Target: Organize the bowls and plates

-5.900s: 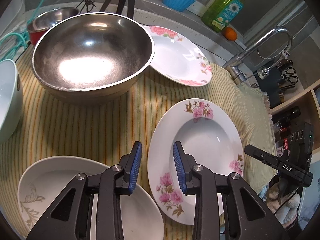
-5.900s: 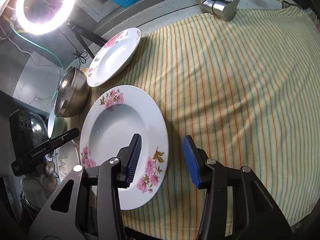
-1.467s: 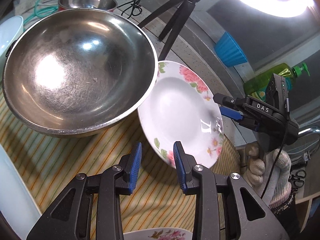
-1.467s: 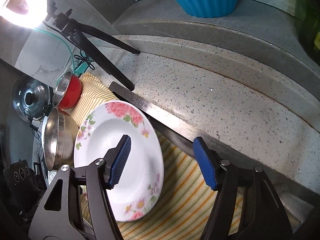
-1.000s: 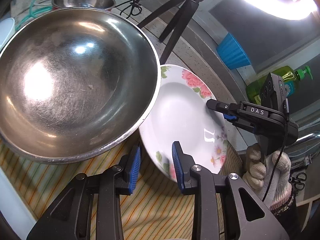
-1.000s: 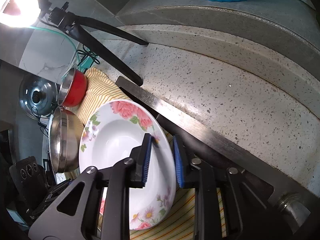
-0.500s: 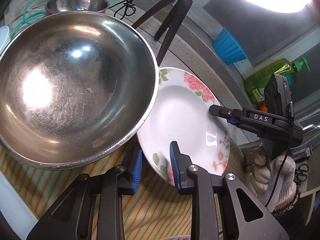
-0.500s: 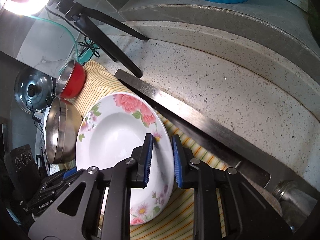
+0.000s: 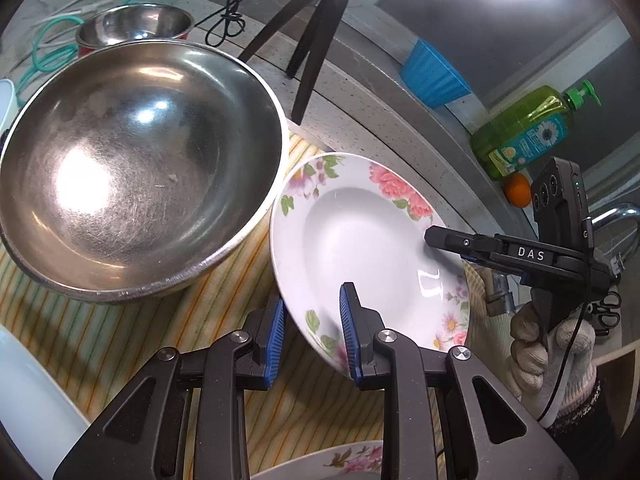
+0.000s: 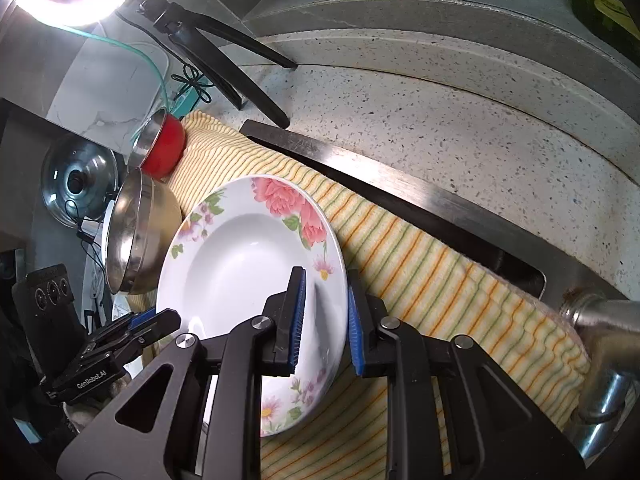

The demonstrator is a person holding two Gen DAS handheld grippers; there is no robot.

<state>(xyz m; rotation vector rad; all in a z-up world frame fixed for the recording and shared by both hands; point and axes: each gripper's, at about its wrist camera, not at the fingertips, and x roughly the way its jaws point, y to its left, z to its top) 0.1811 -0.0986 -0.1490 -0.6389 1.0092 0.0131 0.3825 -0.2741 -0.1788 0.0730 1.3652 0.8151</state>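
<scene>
Right wrist view shows our right gripper [image 10: 324,312] clamped on the rim of the white deep plate with pink flower print [image 10: 240,272], one blue pad inside the rim and one outside. Our left gripper [image 9: 312,332] pinches the opposite rim of that same plate, its jaws having just narrowed onto the edge. The plate hangs tilted between both grips, its far rim just beside the large stainless steel bowl [image 9: 136,160], above the yellow striped cloth [image 9: 120,332]. A smaller steel bowl with a red outside [image 10: 162,146] sits beyond the large bowl, and another flowered plate rim [image 9: 344,460] peeks in on the near side of it, below our left gripper.

We judge the risks lie in the two thin edge grips: if our hands drift apart or twist unevenly, the glazed rim could slip from one pair of pads and the plate would drop. Swinging it sideways could also knock it against the large steel bowl.
</scene>
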